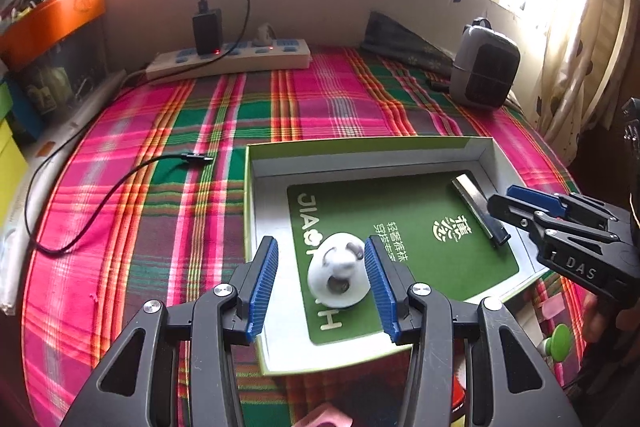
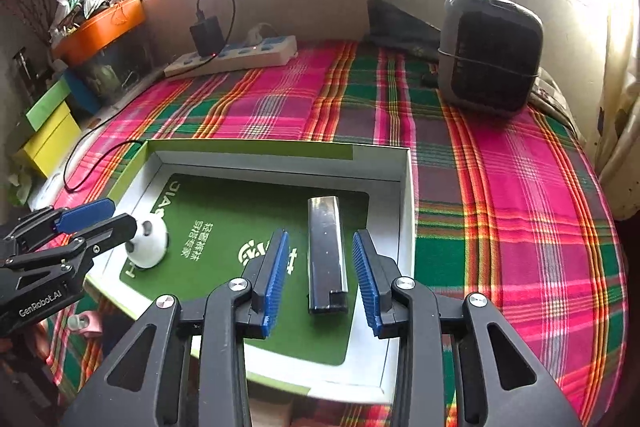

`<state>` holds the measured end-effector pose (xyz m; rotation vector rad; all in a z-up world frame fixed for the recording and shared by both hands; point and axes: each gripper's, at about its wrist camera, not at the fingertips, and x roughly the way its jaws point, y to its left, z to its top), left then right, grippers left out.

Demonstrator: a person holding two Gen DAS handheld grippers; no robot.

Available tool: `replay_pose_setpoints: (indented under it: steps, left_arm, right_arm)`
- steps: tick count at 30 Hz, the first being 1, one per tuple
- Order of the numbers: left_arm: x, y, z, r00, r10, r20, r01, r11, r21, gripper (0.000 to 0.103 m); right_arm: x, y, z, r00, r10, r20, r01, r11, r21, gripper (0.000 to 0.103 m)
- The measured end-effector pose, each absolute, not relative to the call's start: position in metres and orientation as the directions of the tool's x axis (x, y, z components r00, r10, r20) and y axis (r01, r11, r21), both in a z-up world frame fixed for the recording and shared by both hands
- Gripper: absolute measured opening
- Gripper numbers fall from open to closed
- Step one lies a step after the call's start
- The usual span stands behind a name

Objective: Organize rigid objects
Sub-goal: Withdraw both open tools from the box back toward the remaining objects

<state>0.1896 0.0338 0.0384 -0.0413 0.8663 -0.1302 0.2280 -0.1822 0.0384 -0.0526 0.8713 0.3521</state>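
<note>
A shallow cardboard box [image 2: 404, 187] with a green printed floor is seen lying on a bed covered by a pink and green plaid blanket [image 2: 520, 187].

The left gripper [image 1: 322, 285] is held wide apart over the box's near left corner. A small white domed toy [image 1: 338, 281] is framed between its blue ribbed pads [image 1: 262, 287]; the right-hand pad seems to be touching the toy's side, though this cannot be told for certain, and a clear gap is left at the other pad. The toy is seated on the green floor.

The right gripper [image 2: 320, 281] is held partly open over the box's near right area. A dark, glossy rectangular bar [image 2: 326, 255] is laid flat on the green floor between the pads [image 2: 276, 279], with its length running away from the gripper. Space is seen on both sides of the bar, so it is not being gripped.

Along the blanket's far edge, a white power strip [image 1: 228, 61] with a black charger [image 1: 207, 31] is placed at the left, and a grey and black heater [image 2: 490, 53] is stood at the right.
</note>
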Motion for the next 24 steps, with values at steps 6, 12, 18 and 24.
replay_pose_setpoints:
  steps: [6,12,18,24]
  left_arm:
    - [0.177,0.04,0.043,0.654,-0.128,-0.745,0.08,0.992,-0.1,0.044]
    - [0.163,0.045,0.049,0.67,-0.127,-0.732,0.07,0.992,-0.108,0.044]
    - [0.145,0.053,0.052,0.682,-0.125,-0.721,0.055,0.991,-0.12,0.044]
    - [0.123,0.064,0.048,0.682,-0.129,-0.72,0.035,0.989,-0.144,0.044]
  right_arm:
    - [0.215,-0.19,0.044,0.605,0.281,-0.745,-0.307,0.946,0.107,0.035]
    - [0.2,-0.197,0.05,0.622,0.28,-0.731,-0.295,0.949,0.112,0.035]
    - [0.183,-0.207,0.055,0.636,0.284,-0.718,-0.283,0.951,0.125,0.035]
    - [0.157,-0.222,0.059,0.655,0.292,-0.697,-0.275,0.951,0.141,0.035]
